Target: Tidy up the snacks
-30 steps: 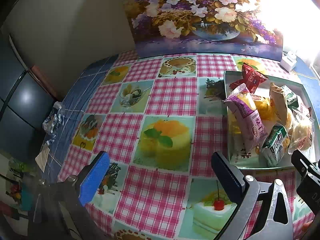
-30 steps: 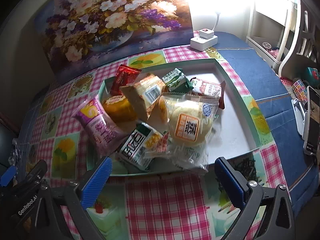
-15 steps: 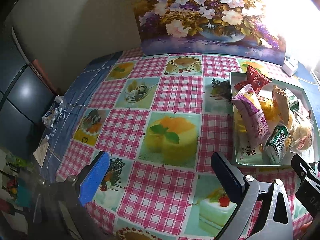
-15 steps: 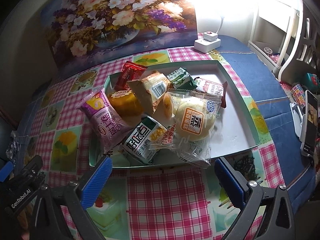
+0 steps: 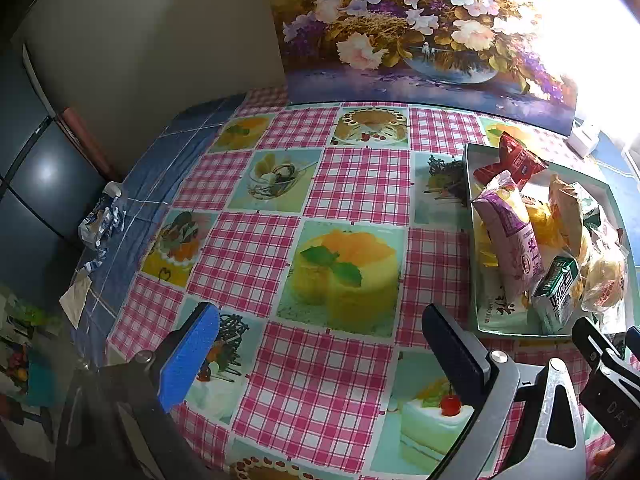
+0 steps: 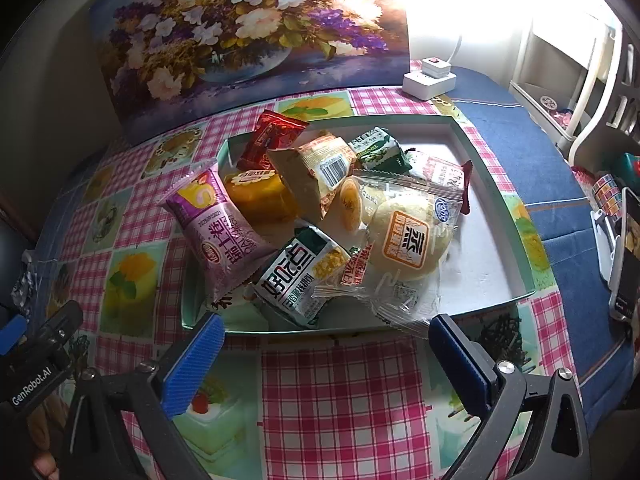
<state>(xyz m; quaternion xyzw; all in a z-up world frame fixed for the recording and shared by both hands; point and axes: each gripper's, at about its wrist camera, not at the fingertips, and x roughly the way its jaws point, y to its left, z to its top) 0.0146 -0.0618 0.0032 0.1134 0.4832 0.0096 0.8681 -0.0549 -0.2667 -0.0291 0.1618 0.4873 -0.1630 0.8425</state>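
Note:
A pale green tray (image 6: 500, 184) holds a heap of wrapped snacks: a purple packet (image 6: 218, 236), a red packet (image 6: 272, 138), an orange cake (image 6: 256, 196), a tan packet (image 6: 316, 168), a green-and-white packet (image 6: 298, 276) and a clear-wrapped bun (image 6: 408, 244). My right gripper (image 6: 324, 350) is open and empty, just in front of the tray's near edge. My left gripper (image 5: 320, 344) is open and empty over the tablecloth, left of the tray (image 5: 470, 184). The purple packet (image 5: 510, 232) shows there too.
A checked tablecloth with cake pictures (image 5: 352, 268) covers the table. A flower painting (image 6: 240, 32) leans at the back. A white power strip (image 6: 428, 76) lies behind the tray. A phone on a stand (image 6: 624, 256) is at the right edge. Crumpled wrappers (image 5: 100, 220) lie at the left.
Both grippers have drawn back a little from the tray and stay open. The snacks have not moved.

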